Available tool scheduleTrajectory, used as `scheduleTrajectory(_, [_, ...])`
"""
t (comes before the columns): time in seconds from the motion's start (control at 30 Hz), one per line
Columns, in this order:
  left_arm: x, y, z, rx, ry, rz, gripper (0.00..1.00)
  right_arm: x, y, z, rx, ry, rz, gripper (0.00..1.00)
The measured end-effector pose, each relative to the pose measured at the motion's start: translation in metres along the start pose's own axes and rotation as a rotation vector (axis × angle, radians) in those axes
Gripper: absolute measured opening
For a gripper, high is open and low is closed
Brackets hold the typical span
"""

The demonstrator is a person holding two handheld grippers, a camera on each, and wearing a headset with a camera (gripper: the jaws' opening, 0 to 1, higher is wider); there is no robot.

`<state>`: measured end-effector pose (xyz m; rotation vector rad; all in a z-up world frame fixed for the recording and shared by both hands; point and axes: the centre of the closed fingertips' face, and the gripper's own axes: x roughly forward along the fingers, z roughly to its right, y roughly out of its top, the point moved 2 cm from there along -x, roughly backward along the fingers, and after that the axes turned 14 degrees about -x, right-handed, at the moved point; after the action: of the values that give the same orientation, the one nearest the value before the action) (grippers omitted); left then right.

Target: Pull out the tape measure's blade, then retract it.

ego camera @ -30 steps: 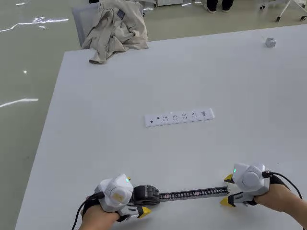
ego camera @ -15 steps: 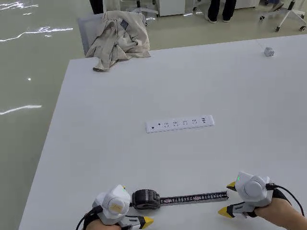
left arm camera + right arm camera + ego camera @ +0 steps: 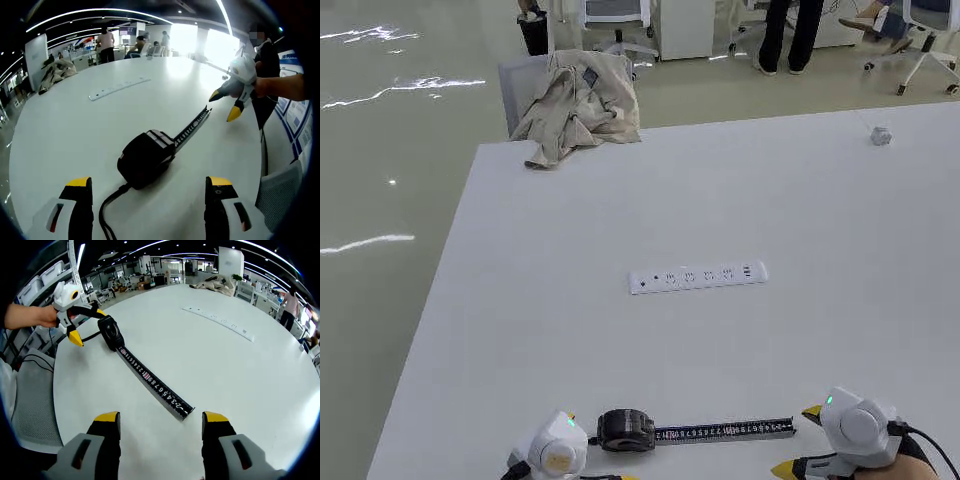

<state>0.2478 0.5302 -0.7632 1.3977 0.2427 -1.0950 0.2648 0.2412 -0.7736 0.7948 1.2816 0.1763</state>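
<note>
Tape measure (image 3: 625, 429) sits on the table (image 3: 570, 330) at the near edge, right in front of me, w/ its blade (image 3: 725, 432) run out flat along the tabletop toward my right. Nothing has hold of it atm.

Left gripper (image 3: 148, 181) is released. Its jaws are spread wide w/ the black case lying btw them and just ahead, no contact that I can see. The case's black cord (image 3: 107, 210) trails back toward me. Right gripper (image 3: 160, 416) is likewise let go, jaws apart. The blade's end hook lies just ahead of them, nearer one jaw, not pinched. Power strip (image 3: 697, 277) lies mid-table, well apart from all this, so no obstruction.

My read: the pull-out half looks done and the retract half isn't begun yet. The blade lies extended w/ nobody holding it, so prob a lock is on or friction is doing the job. I can't make out a lock button from these angles.

Next move, as I judge it: close the left gripper on the case to steady it, then bring the right gripper fwd onto the hook end. After that, free the lock or feed the blade back toward the case. If it's spring-loaded it could whip, so I'd keep the hook pinched and pace the return, not let it fly.
</note>
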Motion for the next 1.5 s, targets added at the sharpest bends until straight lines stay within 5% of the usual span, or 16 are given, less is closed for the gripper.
scheduleTrajectory(0.6, [-0.016, -0.013, 0.000, -0.120, 0.098, 0.050, 0.94, -0.016, -0.006, -0.031, 0.115, -0.074, 0.032, 0.75])
scheduleTrajectory(1.07, [-0.031, -0.025, 0.016, -0.192, 0.131, 0.092, 0.98, -0.026, 0.004, -0.046, 0.171, -0.116, 0.054, 0.81])
scheduleTrajectory(1.5, [-0.048, -0.031, 0.016, -0.274, 0.201, 0.127, 1.00, -0.042, 0.011, -0.057, 0.214, -0.149, 0.067, 0.85])
